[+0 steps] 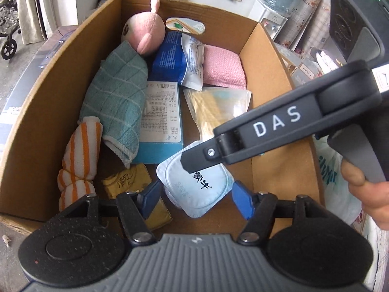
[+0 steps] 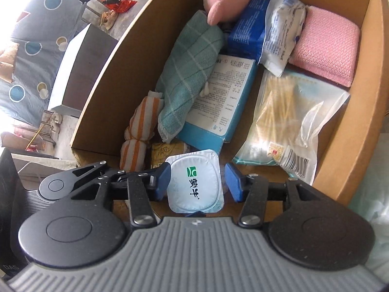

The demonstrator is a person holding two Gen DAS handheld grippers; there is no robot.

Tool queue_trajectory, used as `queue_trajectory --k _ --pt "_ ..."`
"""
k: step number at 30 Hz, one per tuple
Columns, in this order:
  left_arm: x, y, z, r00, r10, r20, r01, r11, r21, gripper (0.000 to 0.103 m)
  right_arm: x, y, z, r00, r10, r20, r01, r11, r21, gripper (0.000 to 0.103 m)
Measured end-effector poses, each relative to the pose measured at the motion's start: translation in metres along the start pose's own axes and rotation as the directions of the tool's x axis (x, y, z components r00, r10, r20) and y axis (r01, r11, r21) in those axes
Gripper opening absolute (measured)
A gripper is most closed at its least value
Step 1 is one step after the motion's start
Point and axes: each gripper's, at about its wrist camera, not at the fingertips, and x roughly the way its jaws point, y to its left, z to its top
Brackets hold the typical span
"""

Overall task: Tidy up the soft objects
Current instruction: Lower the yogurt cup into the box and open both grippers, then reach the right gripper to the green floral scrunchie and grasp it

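Note:
A cardboard box [image 1: 267, 56] holds a pink plush toy [image 1: 145, 30], a teal checked cloth [image 1: 116, 95], an orange-striped cloth [image 1: 77, 160], a pink sponge pad [image 1: 223, 67] and a white yogurt cup [image 1: 194, 185]. My left gripper [image 1: 197, 198] is open just above the box's near end, its blue pads either side of the cup, apart from it. My right gripper [image 2: 197, 181] is open with the yogurt cup [image 2: 194, 182] between its pads; the right pad stands clear of the cup. The right gripper's body [image 1: 279, 126] reaches in from the right.
The box also holds a blue tissue pack [image 1: 170, 56], a white printed box [image 1: 160, 112], a bag of cotton swabs [image 1: 216, 107] and a yellow tissue packet [image 1: 126, 180]. A water dispenser [image 1: 272, 19] stands behind. A grey case [image 1: 29, 77] lies left of the box.

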Motion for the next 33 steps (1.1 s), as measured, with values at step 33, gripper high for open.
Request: queue_trajectory --k 33 --pt "0.040 -0.251 0.014 0.947 -0.171 0.271 0.021 0.875 0.483 0.082 -0.199 -0.318 -0.170 0.793 -0.364 0.488 0.017 0.815 0.580 0.055"
